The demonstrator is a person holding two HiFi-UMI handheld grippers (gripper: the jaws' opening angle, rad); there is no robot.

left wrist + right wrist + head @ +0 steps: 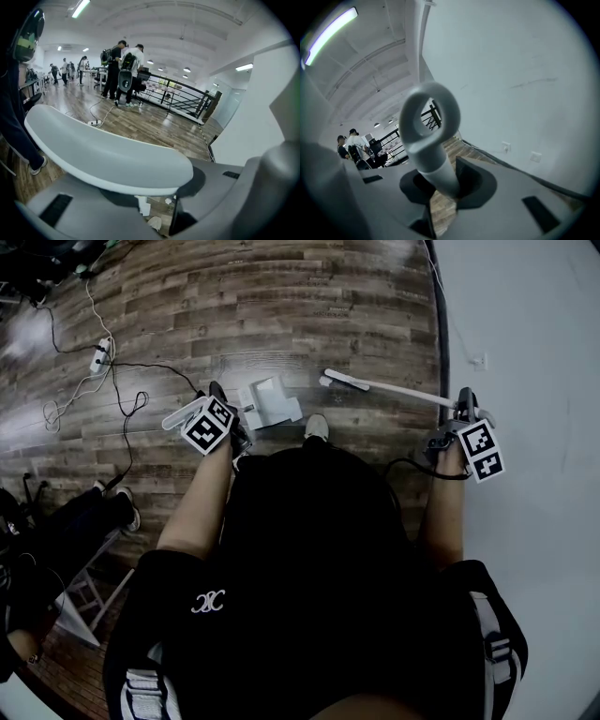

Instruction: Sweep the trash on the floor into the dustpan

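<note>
On the wooden floor point(281, 315), white paper trash point(143, 206) is seen under the handle point(108, 154) of the white dustpan point(270, 401), which is clenched in the left tongs point(234, 430). To the right, the ring-topped broom point(389, 388) is grasped by the right tongs point(466, 411), near the wall point(534, 334).
</note>
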